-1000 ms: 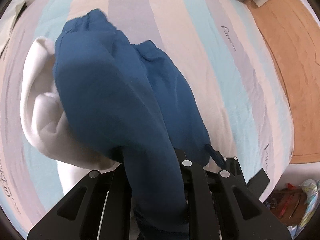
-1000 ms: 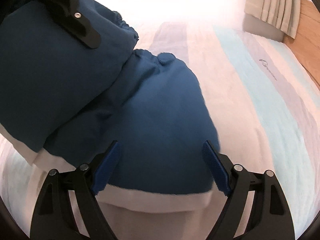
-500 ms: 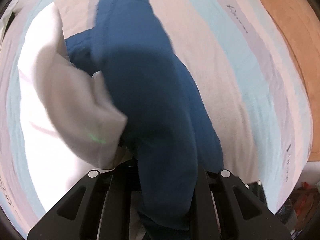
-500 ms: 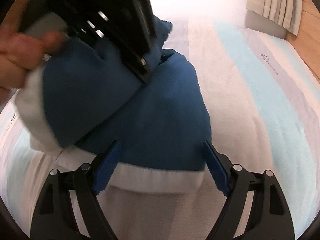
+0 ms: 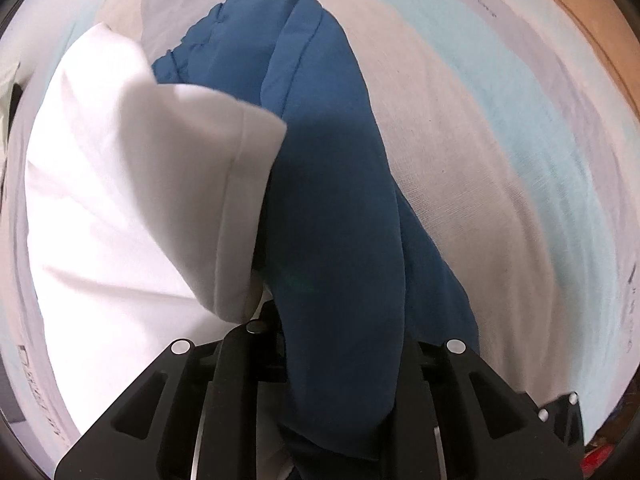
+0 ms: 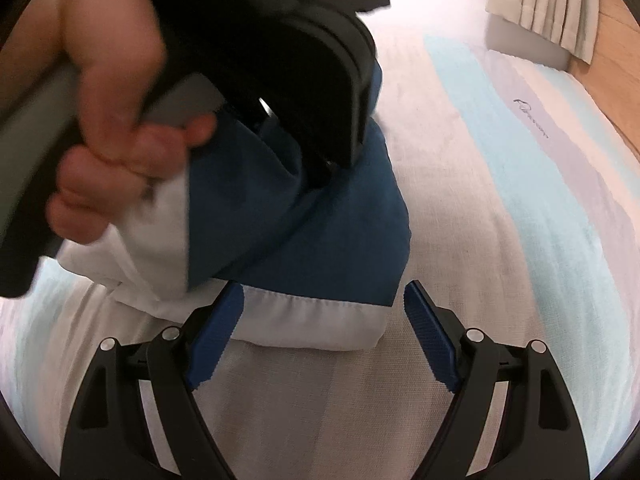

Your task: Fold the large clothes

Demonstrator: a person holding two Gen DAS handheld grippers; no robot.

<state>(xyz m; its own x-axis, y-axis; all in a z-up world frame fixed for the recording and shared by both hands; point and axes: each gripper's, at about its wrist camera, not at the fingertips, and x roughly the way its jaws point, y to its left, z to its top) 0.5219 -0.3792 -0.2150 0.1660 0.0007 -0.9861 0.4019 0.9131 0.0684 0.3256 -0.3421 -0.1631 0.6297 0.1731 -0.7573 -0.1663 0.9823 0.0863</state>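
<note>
Striped bed [image 6: 520,208]: L tongs [image 5: 336,344], lowered, loosening on blue garment [image 5: 332,184]; R tongs [image 6: 320,336] wide, empty.

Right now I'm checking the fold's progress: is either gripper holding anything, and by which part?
The left gripper holds the blue and white garment by a bunched blue fold, its jaws just easing open. The right gripper is open, holding nothing.

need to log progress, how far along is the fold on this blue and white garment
Done: the garment already lies doubled on the bed, its white hem at the near edge. In hand: the left gripper, its jaws just easing open, has a blue fold between them, laying it over the stack. The right gripper hangs open, empty. Left: release and flatten.
</note>
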